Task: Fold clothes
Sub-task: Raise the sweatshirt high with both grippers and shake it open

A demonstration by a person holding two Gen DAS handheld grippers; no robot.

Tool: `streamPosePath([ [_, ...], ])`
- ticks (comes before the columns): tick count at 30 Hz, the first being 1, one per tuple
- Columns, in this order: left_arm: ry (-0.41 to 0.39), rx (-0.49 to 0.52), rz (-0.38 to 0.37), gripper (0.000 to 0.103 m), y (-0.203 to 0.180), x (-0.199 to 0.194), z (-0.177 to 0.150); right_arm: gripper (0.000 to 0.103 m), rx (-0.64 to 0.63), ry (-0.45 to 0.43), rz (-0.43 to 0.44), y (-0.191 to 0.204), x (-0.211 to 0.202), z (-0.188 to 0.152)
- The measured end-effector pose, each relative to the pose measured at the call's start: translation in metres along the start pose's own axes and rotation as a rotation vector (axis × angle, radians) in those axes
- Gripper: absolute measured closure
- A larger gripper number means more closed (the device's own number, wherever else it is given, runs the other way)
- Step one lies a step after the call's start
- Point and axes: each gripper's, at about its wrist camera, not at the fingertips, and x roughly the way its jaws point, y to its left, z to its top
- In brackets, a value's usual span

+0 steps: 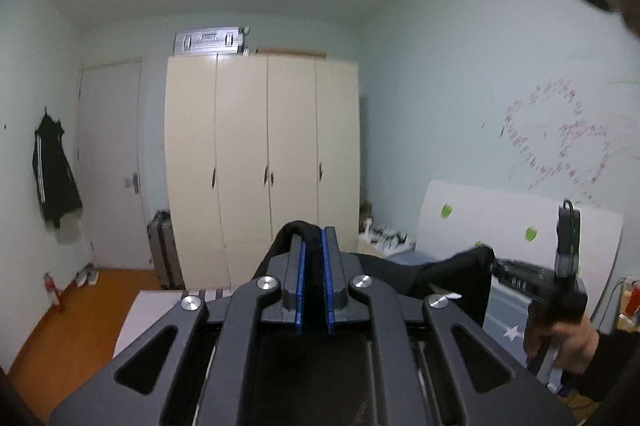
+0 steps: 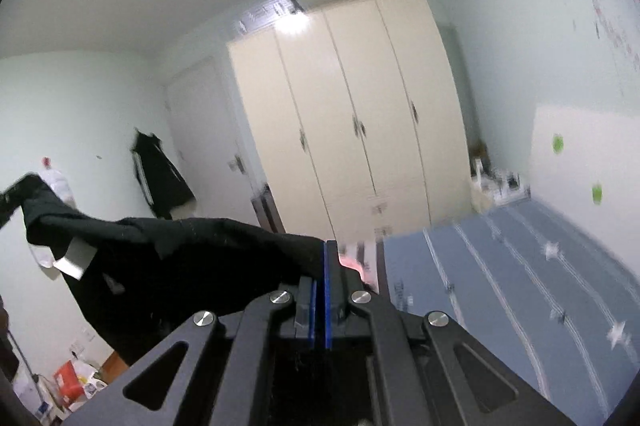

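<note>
Black garment (image 2: 192, 266) stretched midair, pinched in both grippers' jaws.

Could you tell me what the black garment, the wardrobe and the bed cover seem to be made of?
Black garment: soft matte knit or jersey, probably; it drapes limply between the left gripper and right gripper and shows no sheen.
Wardrobe: cream painted or laminated board, seemingly; flat, smooth, faintly glossy doors.
Bed cover: woven cotton-like fabric, blue with pale stripes and stars; blur leaves it open.
</note>
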Motion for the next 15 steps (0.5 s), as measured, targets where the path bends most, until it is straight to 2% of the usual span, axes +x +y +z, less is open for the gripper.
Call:
streamPosePath([
  [4,-0.082,0.012,0.021,0.097,-0.015,-0.049,0.036,0.101,-0.071,-0.092,0.053,0.03,-0.063,0.065],
  [9,-0.175,0.054,0.038,0.097,-0.03,-0.092,0.068,0.101,-0.124,-0.15,0.106,0.054,-0.13,0.109],
  [12,-0.209,0.054,0.047,0.097,-0.032,-0.103,0.084,0.101,-0.143,-0.129,0.138,0.06,-0.157,0.128],
  [15,-0.228,0.024,0.062,0.097,-0.023,-0.097,0.092,0.101,-0.152,-0.073,0.158,0.066,-0.157,0.137],
])
